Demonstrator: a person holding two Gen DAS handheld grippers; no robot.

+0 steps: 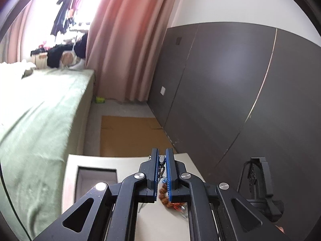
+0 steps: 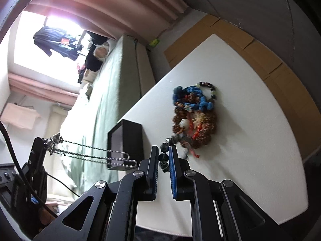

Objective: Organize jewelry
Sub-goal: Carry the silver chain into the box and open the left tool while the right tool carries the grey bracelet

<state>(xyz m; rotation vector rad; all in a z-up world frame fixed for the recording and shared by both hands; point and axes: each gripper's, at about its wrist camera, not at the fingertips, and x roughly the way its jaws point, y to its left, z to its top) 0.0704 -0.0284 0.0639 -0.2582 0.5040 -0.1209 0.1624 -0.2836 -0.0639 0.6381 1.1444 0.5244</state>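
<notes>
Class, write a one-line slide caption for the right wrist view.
Right gripper pinches a dark bead strand beside the jewelry pile; left gripper dangles a silver chain.

- silver chain off the left gripper; blue pads on both
- table white; box black
- bracelet pile blue, brown, orange
- curtain pink; bedspread green

Left hand-held gripper: matte black linkage arms, slotted cut-outs, round silver screws at each pivot.
Its fingers: slim black plates faced with ribbed blue pads.
Right hand-held gripper: same black frame, silver pivot screws, blue-lined fingers.
Cable: thin, black, curving past the neighbouring unit.
</notes>
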